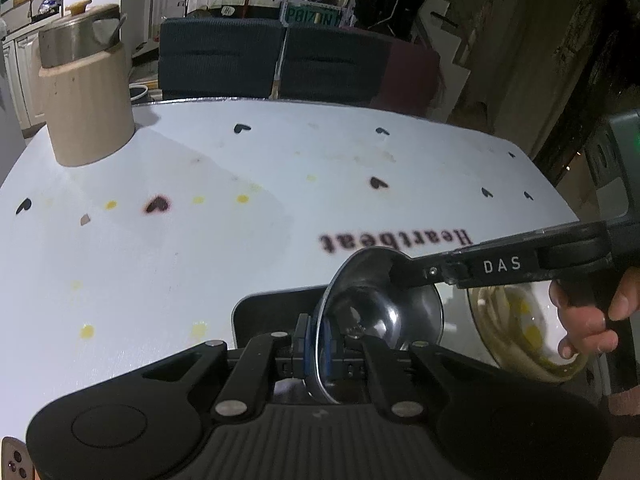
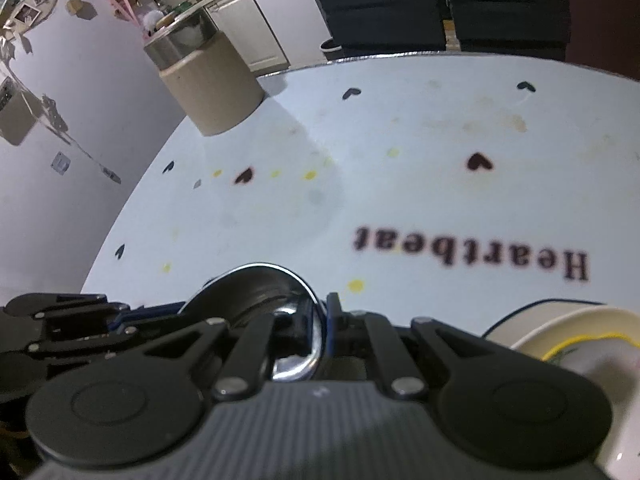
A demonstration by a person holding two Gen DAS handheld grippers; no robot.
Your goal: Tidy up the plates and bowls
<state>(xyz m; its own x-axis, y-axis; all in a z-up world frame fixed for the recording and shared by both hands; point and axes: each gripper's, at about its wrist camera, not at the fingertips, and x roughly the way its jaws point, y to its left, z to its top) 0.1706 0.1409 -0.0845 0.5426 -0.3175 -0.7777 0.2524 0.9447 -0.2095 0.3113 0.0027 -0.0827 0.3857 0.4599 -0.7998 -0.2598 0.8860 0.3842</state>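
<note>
Dim kitchen-like room, dark blue chairs drawn up at the far edge of a white worktop printed with small black hearts, yellow dots and the word "Heartbeat". At the far left corner of the worktop stands a beige cylinder with a lidded metal pot set on top. Near edge, centre: a shiny steel bowl, tipped up on edge and held above the surface. Left tongs clenched on the bowl's near rim, blue pads either side of the thin metal. Right tongs reach in from the right in the left wrist view, black fingers marked "DAS", clenched on the bowl's far rim; a hand grips their handle. In the right wrist view the same steel bowl sits edge-on between the right tongs, rim pinched, with the left tongs coming in from the left at its other side. Just right of the steel bowl rests a cream dish with a yellow-green pattern inside, upright on the worktop, apart from the bowl; whether it is one dish or a stack cannot be told. Corner of a phone shows at the lower left edge.
</note>
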